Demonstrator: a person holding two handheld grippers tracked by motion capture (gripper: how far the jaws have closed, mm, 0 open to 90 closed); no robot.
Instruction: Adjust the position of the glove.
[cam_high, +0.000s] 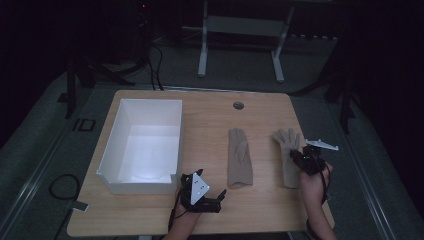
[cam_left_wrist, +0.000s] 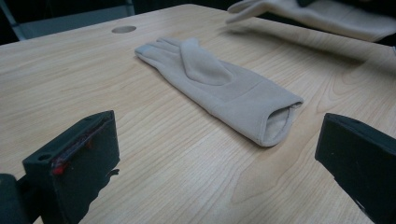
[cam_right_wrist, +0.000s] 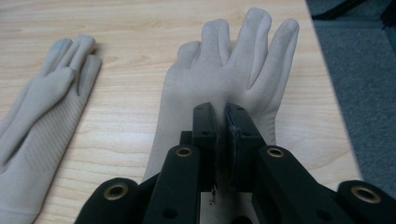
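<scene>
Two beige gloves lie flat on the wooden counter (cam_high: 260, 125), right of a white bin (cam_high: 145, 145). The right glove (cam_high: 288, 155) sits near the counter's right edge, its long axis running near to far, fingers spread toward the far side and cuff toward the person. The right claw (cam_right_wrist: 223, 122) is over its palm, jaws pressed together; whether they pinch any fabric cannot be told. The left glove (cam_high: 239, 157) lies parallel, fingers also pointing far. The left claw (cam_high: 212, 200) rests near the counter's near edge, jaws wide apart, empty.
</scene>
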